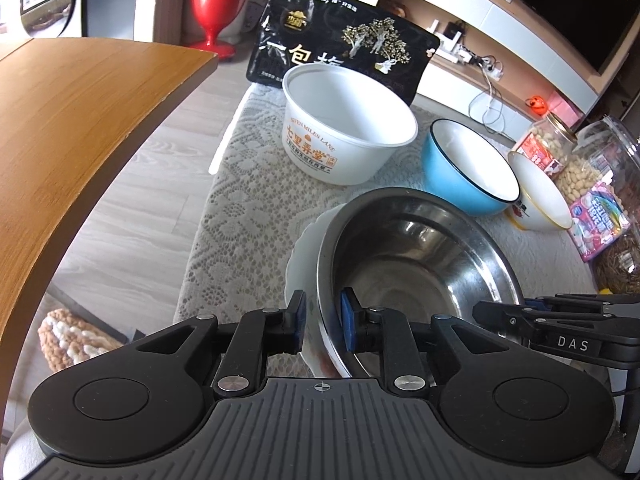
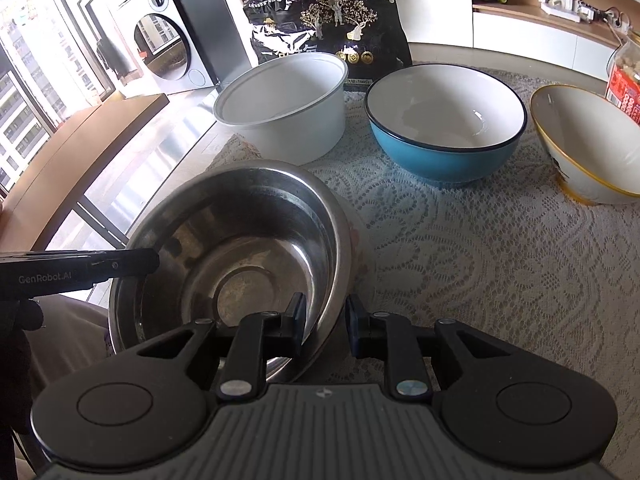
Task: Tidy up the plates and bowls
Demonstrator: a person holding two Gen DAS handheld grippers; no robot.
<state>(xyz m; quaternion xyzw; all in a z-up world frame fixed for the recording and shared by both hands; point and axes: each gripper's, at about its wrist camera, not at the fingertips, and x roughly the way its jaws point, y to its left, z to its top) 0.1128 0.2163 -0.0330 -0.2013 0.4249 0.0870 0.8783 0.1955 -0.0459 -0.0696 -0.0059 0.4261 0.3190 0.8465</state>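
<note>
Straddling the steel bowl (image 1: 416, 252) rim, both jaws

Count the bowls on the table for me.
4, maybe 5: steel bowl nearest, white plastic tub back left, blue bowl middle, gold-rimmed bowl right. White dish under the steel one, unclear.

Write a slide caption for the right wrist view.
Right gripper straddles the rim of the stainless steel bowl on the lace tablecloth; blue ceramic bowl behind.
</note>
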